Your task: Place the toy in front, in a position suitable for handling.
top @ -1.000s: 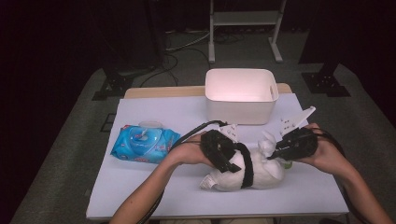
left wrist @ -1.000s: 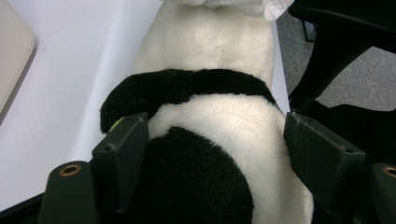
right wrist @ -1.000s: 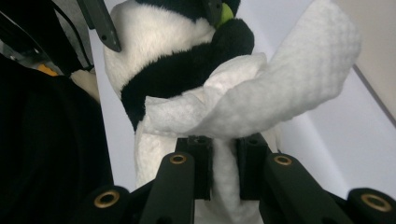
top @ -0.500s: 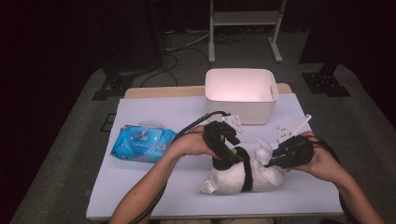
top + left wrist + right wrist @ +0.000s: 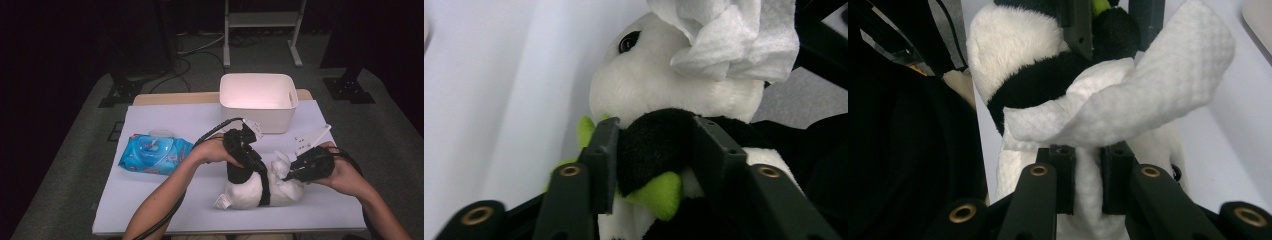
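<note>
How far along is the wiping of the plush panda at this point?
Done: a wipe is out of the blue wipes pack and pinched in the right tool. In hand: the left tool, its jaws just closing, clamps the plush panda by a black limb, while the wipe lies against the head. Left: the wiping itself; the white bin may await something, but that is a guess.

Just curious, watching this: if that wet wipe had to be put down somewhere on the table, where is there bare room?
Bare table lies in front of the blue wipes pack, and more between that pack and the white bin. The bin itself looks empty. It is crowded around the plush panda, where the left gripper and right gripper meet.
</note>
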Demonstrator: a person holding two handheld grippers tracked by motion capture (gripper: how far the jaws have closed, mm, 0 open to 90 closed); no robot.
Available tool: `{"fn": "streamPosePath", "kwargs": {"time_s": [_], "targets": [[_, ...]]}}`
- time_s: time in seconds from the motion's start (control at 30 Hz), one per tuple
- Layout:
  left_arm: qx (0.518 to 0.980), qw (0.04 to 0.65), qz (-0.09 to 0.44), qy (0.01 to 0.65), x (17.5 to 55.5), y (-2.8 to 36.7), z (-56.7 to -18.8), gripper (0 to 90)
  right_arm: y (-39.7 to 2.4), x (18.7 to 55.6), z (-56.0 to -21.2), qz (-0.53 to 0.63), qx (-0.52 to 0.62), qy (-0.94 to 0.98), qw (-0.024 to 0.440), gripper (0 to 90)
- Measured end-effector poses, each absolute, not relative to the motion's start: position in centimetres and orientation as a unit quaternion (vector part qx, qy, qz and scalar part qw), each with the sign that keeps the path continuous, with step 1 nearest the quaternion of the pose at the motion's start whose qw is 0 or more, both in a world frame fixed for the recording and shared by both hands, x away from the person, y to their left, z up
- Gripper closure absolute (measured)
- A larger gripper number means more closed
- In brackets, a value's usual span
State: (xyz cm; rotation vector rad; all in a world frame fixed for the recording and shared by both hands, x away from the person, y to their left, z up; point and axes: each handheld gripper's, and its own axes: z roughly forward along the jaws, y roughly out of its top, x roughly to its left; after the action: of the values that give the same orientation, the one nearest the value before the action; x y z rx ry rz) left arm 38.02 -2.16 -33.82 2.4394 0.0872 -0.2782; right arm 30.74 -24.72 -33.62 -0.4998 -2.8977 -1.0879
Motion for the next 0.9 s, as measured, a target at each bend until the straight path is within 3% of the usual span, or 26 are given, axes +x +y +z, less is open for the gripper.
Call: {"fn": "streamPosePath", "kwargs": {"time_s": [0.1,0.23,0.6,0.73,0.9], "targets": [[0.934,0.342,-0.098,0.021,38.0,-2.0,-33.7,67.3,-24.9,30.7,-33.5,-0.352,-0.158,-0.922,0.001,78.7],[0.937,0.343,-0.071,0.011,38.0,-2.0,-33.1,70.9,-25.0,30.8,-33.0,-0.356,-0.159,-0.921,-0.011,78.5],[0.948,0.317,-0.018,0.001,39.1,-1.5,-30.6,71.1,-23.5,32.6,-32.7,-0.363,-0.159,-0.918,-0.022,78.7],[0.951,0.309,-0.025,0.002,38.8,-1.0,-31.4,70.5,-22.3,32.5,-33.4,-0.358,-0.142,-0.923,0.003,78.8],[0.944,0.325,-0.050,-0.007,37.6,0.0,-32.1,69.2,-21.9,32.5,-32.7,-0.358,-0.137,-0.923,-0.007,78.9]]}}
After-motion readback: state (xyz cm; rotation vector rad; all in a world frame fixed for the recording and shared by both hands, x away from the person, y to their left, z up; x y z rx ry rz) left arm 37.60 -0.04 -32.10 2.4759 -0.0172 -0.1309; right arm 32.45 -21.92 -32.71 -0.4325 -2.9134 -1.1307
